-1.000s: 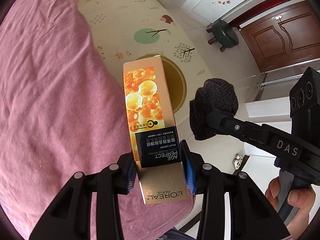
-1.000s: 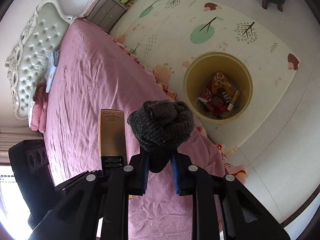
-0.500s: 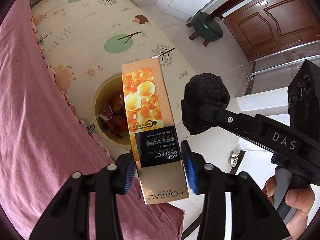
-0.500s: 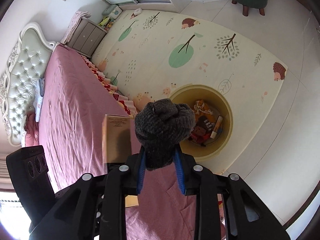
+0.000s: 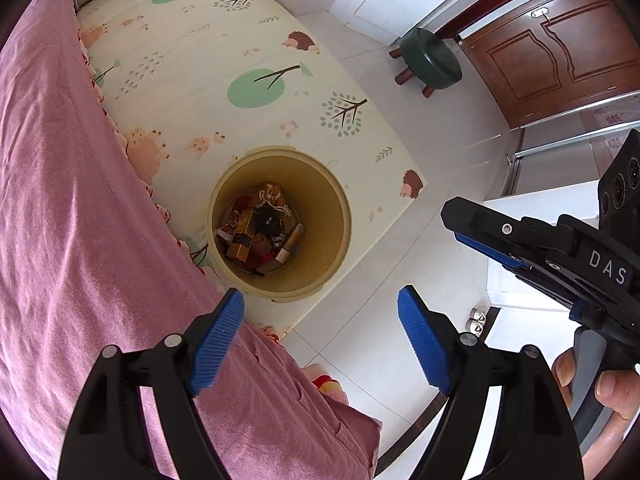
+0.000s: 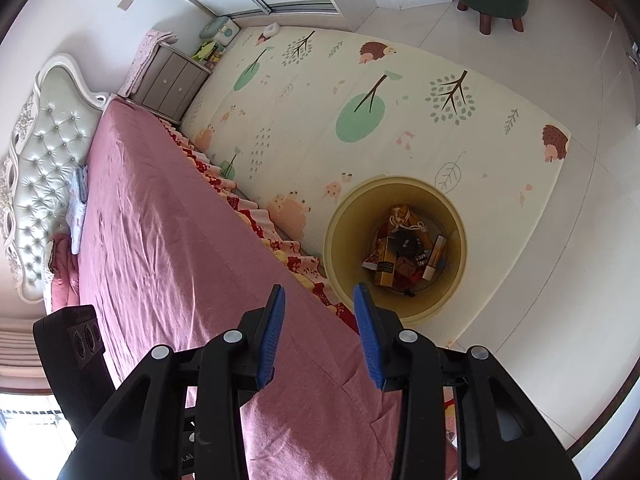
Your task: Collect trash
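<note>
Both things have left the grippers since a moment ago: the gold box and the dark woolly ball now lie down in the bin (image 5: 320, 184). The left gripper (image 5: 320, 320) has just been opening, and its blue fingers (image 5: 216, 340) stand far apart with nothing between them. The right gripper (image 6: 319, 328) has been opening too, and its fingers (image 6: 272, 336) are a little apart, also with nothing in them. The gold box (image 5: 240, 240) is long, shiny and orange-gold with a black label near one end. It leans among other trash at the bottom of the round yellow bin. The dark ball (image 5: 269, 218) lies just beside it. The bin stands on a pale mat (image 5: 208, 60) with trees and hedgehogs, right next to the pink bed (image 5: 60, 240).
</note>
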Demonstrator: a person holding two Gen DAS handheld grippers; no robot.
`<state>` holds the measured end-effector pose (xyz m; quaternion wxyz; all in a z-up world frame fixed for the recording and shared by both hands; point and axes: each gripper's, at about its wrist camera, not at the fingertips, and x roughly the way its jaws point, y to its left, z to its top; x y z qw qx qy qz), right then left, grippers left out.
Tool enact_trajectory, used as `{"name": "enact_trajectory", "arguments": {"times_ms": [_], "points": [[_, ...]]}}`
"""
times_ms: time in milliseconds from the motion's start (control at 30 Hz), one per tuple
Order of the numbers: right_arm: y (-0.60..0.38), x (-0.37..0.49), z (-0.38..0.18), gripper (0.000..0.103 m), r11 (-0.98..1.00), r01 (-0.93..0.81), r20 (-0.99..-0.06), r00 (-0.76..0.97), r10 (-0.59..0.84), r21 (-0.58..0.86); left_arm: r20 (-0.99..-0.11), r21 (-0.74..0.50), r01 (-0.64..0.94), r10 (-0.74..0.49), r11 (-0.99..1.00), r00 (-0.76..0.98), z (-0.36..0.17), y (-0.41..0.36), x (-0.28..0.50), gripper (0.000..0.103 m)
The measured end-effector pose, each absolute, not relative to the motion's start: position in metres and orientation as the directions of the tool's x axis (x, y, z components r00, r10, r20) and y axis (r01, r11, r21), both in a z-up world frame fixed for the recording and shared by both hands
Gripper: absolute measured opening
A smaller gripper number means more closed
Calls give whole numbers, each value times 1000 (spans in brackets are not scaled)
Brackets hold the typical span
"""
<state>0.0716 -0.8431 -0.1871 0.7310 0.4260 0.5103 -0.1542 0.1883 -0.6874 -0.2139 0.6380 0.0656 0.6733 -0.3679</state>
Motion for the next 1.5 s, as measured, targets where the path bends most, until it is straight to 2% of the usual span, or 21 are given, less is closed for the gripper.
{"name": "enact_trajectory", "arguments": {"times_ms": [267,567,733,1033,1167,1267,1433,1500], "points": [[-790,74,-162,37,660,589,-875,416,247,467,-904,-416,514,-404,751,-140,-190,-633,177,79],[-692,70,-141,39,733,482,-867,388,312,479,-919,-385,434,-380,815,-103,-170,-511,143,79],[-621,63,-131,39,794,386,-869,360,339,469,-933,-353,350,-355,868,-63,-167,-429,119,79],[-520,57,-117,40,827,276,-863,290,414,489,-925,-373,169,-380,913,15,-147,-323,87,79],[-480,55,-102,42,821,232,-845,274,459,522,-920,-379,110,-387,919,66,-131,-288,73,85],[-455,54,-83,46,828,179,-833,288,472,532,-918,-376,70,-382,924,104,-116,-264,65,87],[-426,53,-43,61,844,92,-816,329,475,529,-913,-354,6,-347,935,216,-85,-219,52,95],[-418,51,-26,64,849,53,-804,357,475,525,-908,-347,-19,-331,938,257,-73,-204,48,98]]}}
